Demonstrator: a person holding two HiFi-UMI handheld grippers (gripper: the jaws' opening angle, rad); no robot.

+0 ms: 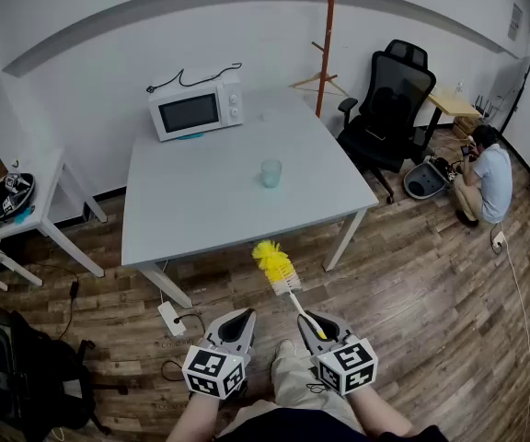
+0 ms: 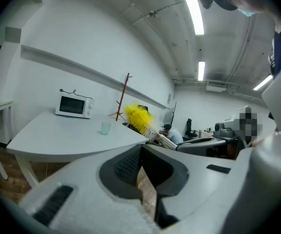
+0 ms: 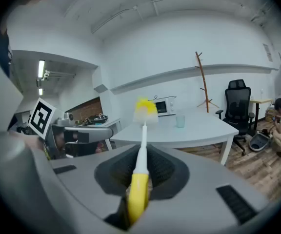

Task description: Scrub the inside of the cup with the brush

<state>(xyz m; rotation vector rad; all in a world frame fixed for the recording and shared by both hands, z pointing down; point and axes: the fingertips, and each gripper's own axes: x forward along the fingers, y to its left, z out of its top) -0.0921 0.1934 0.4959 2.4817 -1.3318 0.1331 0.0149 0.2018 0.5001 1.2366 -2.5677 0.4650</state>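
The right gripper [image 1: 315, 326] is closed on the yellow handle of the brush [image 1: 282, 276], and the bristle head stands out well ahead of its jaws. The brush seems light, with a thin stiff stem and soft bristles, so this low hold on the handle looks suitable. The left gripper [image 1: 236, 326] has its jaws together, with nothing between them. The cup [image 1: 271, 173] stands upright on the table [image 1: 182, 233], far ahead of both grippers. It looks light, smooth and translucent. I judge it may slide or tip under scrubbing, so the free gripper should take it by the wall. It seems empty, but from this distance I cannot be sure.

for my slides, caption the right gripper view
Right gripper shut on a yellow-handled, yellow-bristled brush; translucent cup on grey table beyond
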